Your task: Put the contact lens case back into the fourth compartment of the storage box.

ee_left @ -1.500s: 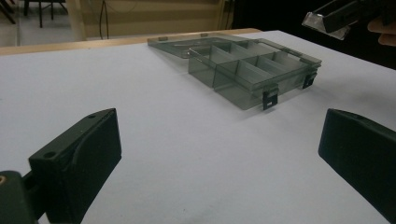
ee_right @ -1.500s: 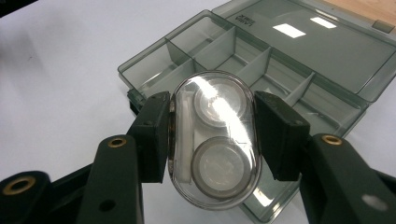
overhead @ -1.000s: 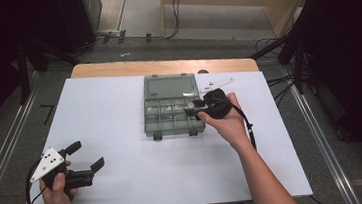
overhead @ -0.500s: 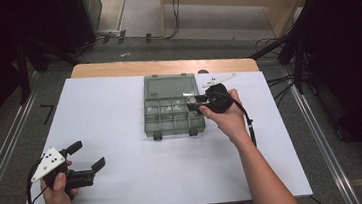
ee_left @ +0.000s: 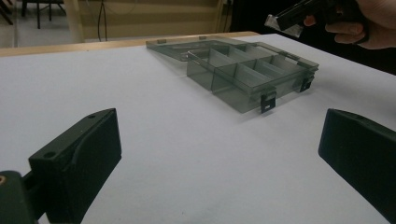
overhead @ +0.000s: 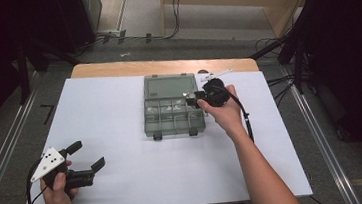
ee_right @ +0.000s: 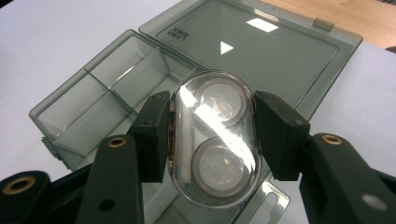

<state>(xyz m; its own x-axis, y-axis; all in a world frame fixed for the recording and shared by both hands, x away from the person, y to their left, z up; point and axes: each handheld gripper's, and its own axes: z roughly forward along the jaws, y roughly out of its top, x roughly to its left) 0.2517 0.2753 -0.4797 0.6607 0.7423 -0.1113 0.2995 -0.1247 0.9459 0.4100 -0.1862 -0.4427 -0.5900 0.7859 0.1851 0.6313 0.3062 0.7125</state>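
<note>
A smoky clear compartment box [overhead: 174,111] lies open on the white table sheet, its lid [overhead: 169,86] folded flat toward the far side. My right gripper [overhead: 192,98] hovers over the box's right end, shut on a clear oval blister pack [ee_right: 213,139] that holds two coin cells. The pack hangs above the box's compartments [ee_right: 107,95] and lid [ee_right: 254,51]. My left gripper [overhead: 87,155] rests low at the near left of the sheet, jaws wide apart, nothing between them. Its own view shows the box [ee_left: 247,74] ahead and the right gripper [ee_left: 292,17] beyond it.
A white sheet [overhead: 121,133] covers most of the wooden table [overhead: 115,68]. A small white piece [overhead: 215,74] lies just past the box at the far right. Cables [overhead: 175,12] run over the floor behind the table. Dark frames stand on both sides.
The right gripper with the blister pack has drifted slightly left and farther over the box's right end. The left gripper has stayed put.
</note>
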